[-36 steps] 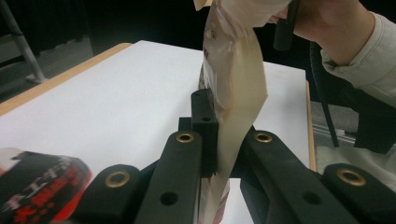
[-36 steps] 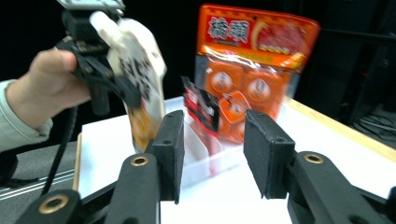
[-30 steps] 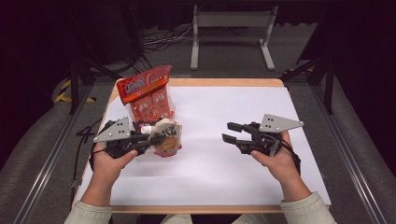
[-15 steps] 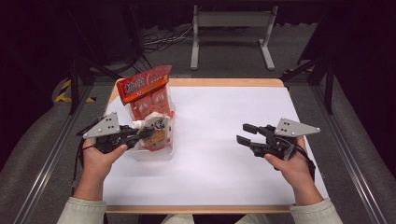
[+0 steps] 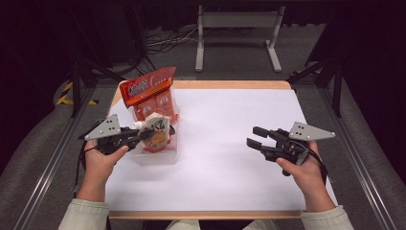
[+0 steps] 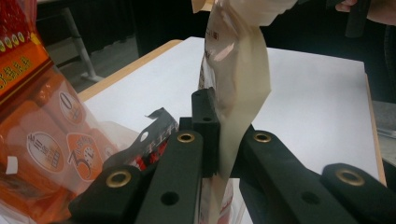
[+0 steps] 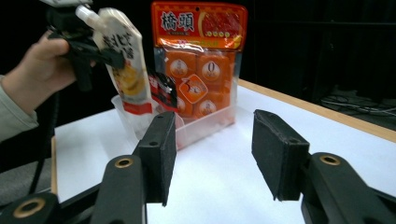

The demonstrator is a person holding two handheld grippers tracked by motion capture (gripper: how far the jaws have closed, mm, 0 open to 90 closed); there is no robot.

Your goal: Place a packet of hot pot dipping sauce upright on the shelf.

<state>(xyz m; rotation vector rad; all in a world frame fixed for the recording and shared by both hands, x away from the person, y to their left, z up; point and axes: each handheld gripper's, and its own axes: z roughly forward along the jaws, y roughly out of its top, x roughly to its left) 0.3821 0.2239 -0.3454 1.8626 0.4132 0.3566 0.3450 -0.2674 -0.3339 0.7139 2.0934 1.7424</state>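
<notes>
Over the clear bin at the desk's left, the left hand-held gripper clamps a pouch not yet set inside, while the right hand-held gripper waits wide and empty.

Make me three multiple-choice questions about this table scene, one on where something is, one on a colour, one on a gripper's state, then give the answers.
1. Where does the clear plastic bin stand?
A. at the table's left side
B. at the table's right edge
C. on the floor

2. What colour is the big snack bag standing in the bin?
A. blue
B. orange
C. green

3. What is the left gripper doing?
A. hanging open over bare table
B. lying on the table
C. clamped on a pale pouch

Answers: 1 A, the high view shows the bin on the white table near its left edge. 2 B, the wrapper is orange and red. 3 C, the left gripper view shows the jaws pinching the pouch.
</notes>
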